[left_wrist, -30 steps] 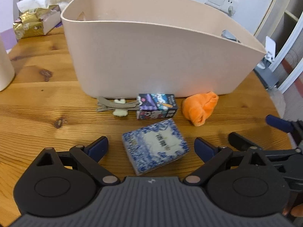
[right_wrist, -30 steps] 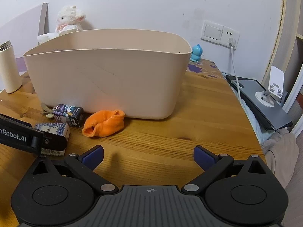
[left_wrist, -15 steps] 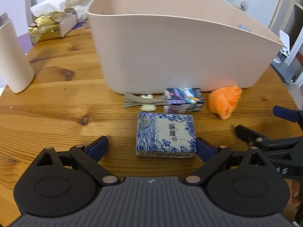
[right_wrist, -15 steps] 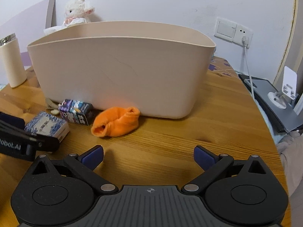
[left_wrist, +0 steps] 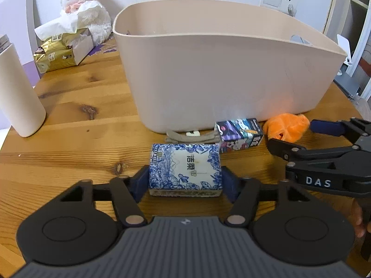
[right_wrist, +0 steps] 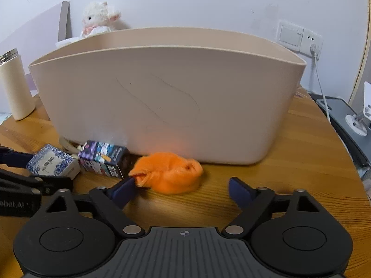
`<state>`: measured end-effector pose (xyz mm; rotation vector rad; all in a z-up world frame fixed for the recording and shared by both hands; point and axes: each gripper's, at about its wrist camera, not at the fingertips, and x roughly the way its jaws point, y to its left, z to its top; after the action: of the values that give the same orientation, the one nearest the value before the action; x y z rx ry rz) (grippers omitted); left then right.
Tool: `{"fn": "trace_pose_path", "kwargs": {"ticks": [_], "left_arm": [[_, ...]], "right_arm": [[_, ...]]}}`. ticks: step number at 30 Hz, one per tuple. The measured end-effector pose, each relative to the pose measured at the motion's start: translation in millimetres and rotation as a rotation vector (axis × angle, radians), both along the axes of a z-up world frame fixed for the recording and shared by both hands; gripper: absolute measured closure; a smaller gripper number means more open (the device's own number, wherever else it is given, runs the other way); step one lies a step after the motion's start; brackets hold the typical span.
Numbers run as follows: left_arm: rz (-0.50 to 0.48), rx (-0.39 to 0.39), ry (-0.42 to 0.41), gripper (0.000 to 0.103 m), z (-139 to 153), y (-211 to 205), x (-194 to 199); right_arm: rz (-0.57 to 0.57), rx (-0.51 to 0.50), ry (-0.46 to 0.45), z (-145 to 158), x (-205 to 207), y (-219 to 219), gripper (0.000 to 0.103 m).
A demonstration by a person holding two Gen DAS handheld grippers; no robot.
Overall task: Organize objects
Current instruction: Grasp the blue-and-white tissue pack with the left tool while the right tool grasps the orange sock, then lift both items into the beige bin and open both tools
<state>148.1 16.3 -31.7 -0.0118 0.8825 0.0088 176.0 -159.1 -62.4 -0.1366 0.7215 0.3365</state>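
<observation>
Wooden surface (left_wrist: 69,106), white wall behind. Large beige tub (left_wrist: 222,69) stands mid-surface; its floor is hidden by the near wall. Against its base lie a hair clip (left_wrist: 192,137), a small cartoon carton (left_wrist: 240,135) and an orange sock (right_wrist: 168,172). Left tongs (left_wrist: 185,180) pinch a blue-and-white tissue pack (left_wrist: 185,170) on both sides. Right tongs (right_wrist: 182,188) spread wide, left fingertip touching the sock. Tissue box (left_wrist: 61,52) and tumbler (left_wrist: 17,92) sit far left.

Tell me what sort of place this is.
Most likely a bedroom or other room at home: a wooden table with a plush lamb, an opened tissue pack and a beige storage bin, under a wall switch and socket.
</observation>
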Motion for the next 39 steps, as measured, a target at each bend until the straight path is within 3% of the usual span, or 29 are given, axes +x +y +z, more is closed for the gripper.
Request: {"fn": "trace_pose_path", "kwargs": {"ticks": [3, 4, 9, 15, 28, 34, 39], "left_arm": [[-0.01, -0.025, -0.005, 0.038, 0, 4, 0], [-0.012, -0.029, -0.007, 0.038, -1, 5, -1], [-0.002, -0.065, -0.007, 0.038, -1, 12, -1], [0.01, -0.075, -0.053, 0.038, 15, 19, -13], [0.021, -0.053, -0.235, 0.038, 80, 33, -50], [0.033, -0.032, -0.309, 0.038, 111, 37, -42], [0.03, -0.034, -0.332, 0.038, 122, 34, -11]], "right_arm": [[0.012, 0.004, -0.014, 3, -2, 4, 0.046], [0.015, 0.004, -0.017, 4, -3, 5, 0.058], [0.025, 0.009, -0.023, 5, -7, 5, 0.087], [0.013, 0.017, -0.035, 14, -18, -3, 0.088], [-0.015, 0.085, -0.212, 80, -53, -14, 0.088], [-0.024, 0.112, -0.299, 110, -51, -14, 0.088], [-0.032, 0.118, -0.331, 124, -34, -8, 0.088]]}}
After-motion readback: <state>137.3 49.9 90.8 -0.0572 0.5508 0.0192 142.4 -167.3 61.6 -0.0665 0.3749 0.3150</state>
